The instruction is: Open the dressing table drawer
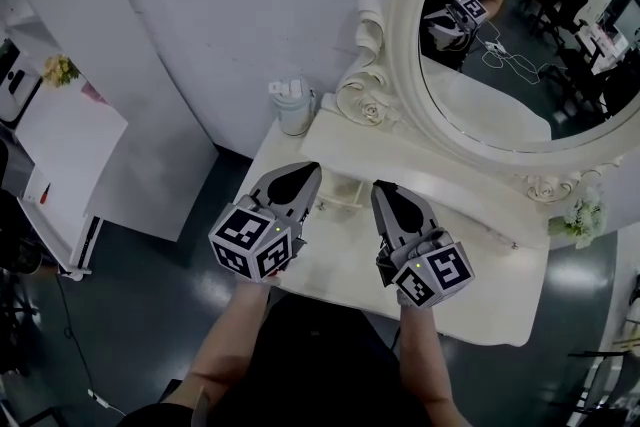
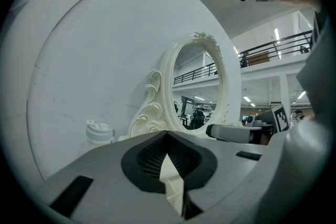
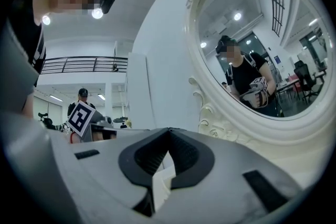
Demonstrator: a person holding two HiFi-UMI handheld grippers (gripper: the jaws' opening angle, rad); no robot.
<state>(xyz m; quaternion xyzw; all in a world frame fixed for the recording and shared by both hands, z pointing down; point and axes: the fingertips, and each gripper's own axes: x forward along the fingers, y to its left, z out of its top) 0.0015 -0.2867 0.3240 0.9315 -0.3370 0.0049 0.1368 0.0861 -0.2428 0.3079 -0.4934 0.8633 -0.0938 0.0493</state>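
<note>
The left gripper [image 1: 310,171] was clenched. In its own view the two jaws met at the tips, with only a diamond-shaped gap behind them and nothing in it. The right gripper [image 1: 386,188] was clamped shut the same way and was also empty. They hung side by side and apart, above the white dressing table [image 1: 480,300], and both pointed toward the oval mirror [image 1: 520,65].

Between their tips and just below the mirror's carved frame ran a raised shelf [image 1: 440,180], its long axis following the mirror's lower rim. A small boxy front [image 1: 340,192] was set in the shelf roughly midway between the two tips, perhaps a little nearer the left. It was probably the drawer, though the head view was too small to be sure. If there was a drawer under the tabletop instead, the forearms and body hid it on the side away from the mirror.

If the boxy front was the drawer, it lay ahead of and below both grippers and would pull out away from the mirror. The jaws would have to part before they could take its pull.

A lidded cup [image 1: 292,105] stood left of the mirror's frame, and a flower sprig [image 1: 580,215] stood at its lower right.
</note>
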